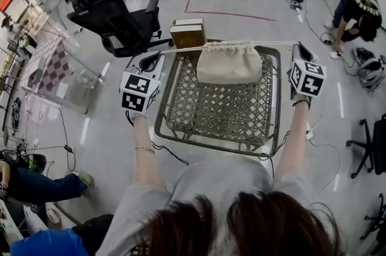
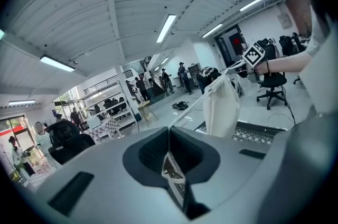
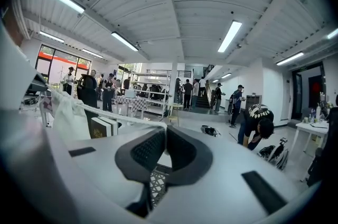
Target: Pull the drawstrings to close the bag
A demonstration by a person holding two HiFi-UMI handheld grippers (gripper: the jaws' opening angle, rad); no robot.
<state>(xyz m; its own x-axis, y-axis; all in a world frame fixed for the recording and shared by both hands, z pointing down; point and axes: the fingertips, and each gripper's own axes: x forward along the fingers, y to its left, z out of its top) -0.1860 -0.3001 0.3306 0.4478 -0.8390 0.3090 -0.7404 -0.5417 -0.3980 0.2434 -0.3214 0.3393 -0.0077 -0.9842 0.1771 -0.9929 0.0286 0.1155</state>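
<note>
Just behind the bag [image 1: 230, 61] stand two books [image 1: 188, 34].

shirt [image 1: 220, 179]: grey | left claw [image 1: 158, 57], right claw [image 1: 298, 48]: grey, black-white markers

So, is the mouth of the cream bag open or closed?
Closed. The top of the bag is bunched into tight pleats along the taut drawstring, held at its ends by the left tongs and the right tongs.
</note>
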